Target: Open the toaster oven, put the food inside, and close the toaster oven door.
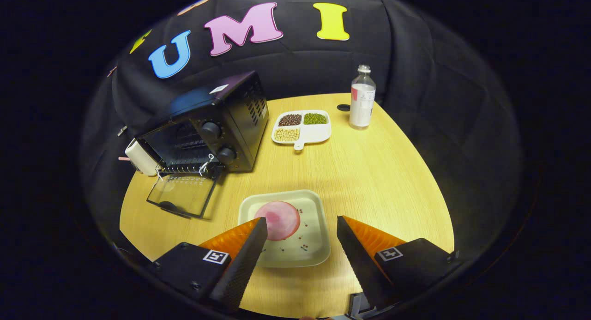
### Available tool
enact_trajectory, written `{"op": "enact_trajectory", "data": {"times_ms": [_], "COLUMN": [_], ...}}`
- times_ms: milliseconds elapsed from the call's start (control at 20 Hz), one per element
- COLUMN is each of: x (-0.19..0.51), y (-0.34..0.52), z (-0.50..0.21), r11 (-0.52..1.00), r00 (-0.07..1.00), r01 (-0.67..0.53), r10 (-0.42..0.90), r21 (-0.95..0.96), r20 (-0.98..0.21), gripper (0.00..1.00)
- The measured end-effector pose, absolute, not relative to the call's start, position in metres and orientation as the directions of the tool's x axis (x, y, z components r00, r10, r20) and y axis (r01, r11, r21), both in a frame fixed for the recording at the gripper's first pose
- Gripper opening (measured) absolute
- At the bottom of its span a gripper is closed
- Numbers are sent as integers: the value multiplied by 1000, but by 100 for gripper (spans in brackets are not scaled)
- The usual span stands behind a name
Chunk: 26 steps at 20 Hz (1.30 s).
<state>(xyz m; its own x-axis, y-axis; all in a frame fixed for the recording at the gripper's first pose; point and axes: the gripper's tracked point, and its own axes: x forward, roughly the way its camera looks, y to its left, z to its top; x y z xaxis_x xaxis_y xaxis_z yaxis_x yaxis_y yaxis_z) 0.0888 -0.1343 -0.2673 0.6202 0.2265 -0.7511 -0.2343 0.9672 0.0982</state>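
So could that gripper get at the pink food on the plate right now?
Probably yes. The gripper is open over the square plate, with the pink food by one finger's tip and nothing covering it. The toaster oven door already hangs open.

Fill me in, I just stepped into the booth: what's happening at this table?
A person's handheld gripper hovers with its fingers open over a square plate holding a pink round piece of food, which sits nearer one finger and is not yet gripped. Beyond, the toaster oven stands with its glass door already dropped open. A divided bean tray and a bottle stand farther back.
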Motion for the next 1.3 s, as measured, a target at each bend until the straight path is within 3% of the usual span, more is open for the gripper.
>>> {"op": "enact_trajectory", "data": {"times_ms": [500, 750, 900, 1000, 1100, 1250, 1300], "x": [105, 98, 97, 97, 96, 98, 96], "y": [-141, -143, -146, -146, -150, -154, -154], "z": [-331, -345, -346, -347, -350, -352, -352], "r11": [946, 942, 942, 943, 947, 953, 953], "r00": [490, 454, 458, 462, 459, 475, 475], "r01": [-270, -268, -271, -271, -271, -277, -285], "r10": [295, 309, 307, 304, 286, 245, 236], "r21": [179, 203, 198, 194, 173, 120, 105], "r20": [-820, -836, -834, -833, -841, -845, -848], "gripper": [98, 90, 76, 58, 56, 20, 21]}}
